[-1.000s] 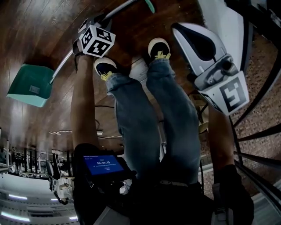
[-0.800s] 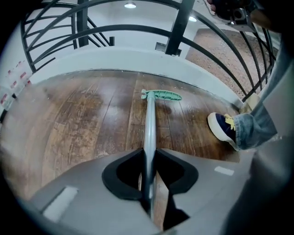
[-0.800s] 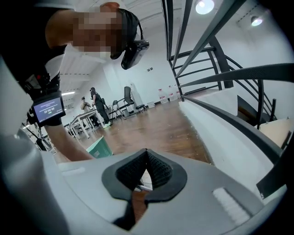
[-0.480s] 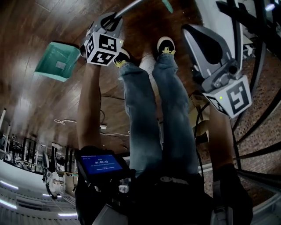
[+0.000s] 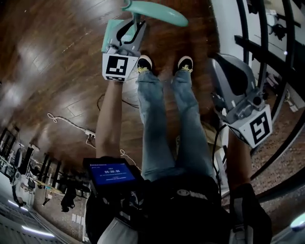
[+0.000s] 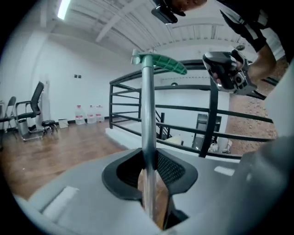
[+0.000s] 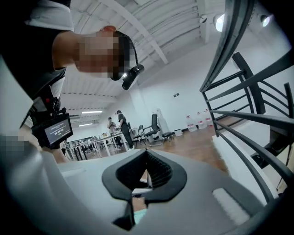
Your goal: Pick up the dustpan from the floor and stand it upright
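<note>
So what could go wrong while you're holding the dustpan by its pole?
The left gripper pinches only the thin, shiny pole, so the dustpan might slip or swing. If it drops, it could land by the person's shoes. Swung wide, the green handle could bump the black railing.

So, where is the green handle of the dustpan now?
The green handle is at the head view's top centre, just above the left gripper, whose fingers clamp its metal pole.
</note>
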`<action>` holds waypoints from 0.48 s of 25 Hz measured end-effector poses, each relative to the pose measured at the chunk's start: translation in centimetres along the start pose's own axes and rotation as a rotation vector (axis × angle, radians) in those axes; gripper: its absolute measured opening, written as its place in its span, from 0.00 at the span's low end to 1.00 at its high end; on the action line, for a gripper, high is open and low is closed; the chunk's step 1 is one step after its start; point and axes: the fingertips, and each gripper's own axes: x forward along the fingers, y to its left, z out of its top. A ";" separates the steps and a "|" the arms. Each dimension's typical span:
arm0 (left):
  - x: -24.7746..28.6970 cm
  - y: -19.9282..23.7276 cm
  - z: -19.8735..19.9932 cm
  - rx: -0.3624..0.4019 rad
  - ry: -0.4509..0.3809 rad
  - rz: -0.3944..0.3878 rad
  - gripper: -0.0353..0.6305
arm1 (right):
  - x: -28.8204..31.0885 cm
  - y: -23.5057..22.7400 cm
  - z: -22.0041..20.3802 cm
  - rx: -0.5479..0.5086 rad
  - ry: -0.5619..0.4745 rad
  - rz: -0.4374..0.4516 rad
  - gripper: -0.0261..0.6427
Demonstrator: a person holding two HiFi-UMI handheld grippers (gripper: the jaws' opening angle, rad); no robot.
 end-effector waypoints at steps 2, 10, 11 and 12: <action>-0.9 0.0 0.2 0.000 -0.049 0.012 0.20 | 1.0 1.2 -0.5 -0.005 0.005 0.015 0.04; -1.2 -3.4 -0.5 0.054 -0.074 -0.044 0.22 | 3.1 5.2 -3.2 -0.099 0.057 0.034 0.04; -1.2 -3.3 -0.5 0.042 -0.071 -0.042 0.22 | 3.1 5.3 -3.2 -0.098 0.058 0.031 0.04; -1.3 -3.1 -0.4 0.034 -0.065 -0.040 0.22 | 3.2 5.2 -2.9 -0.097 0.055 0.028 0.04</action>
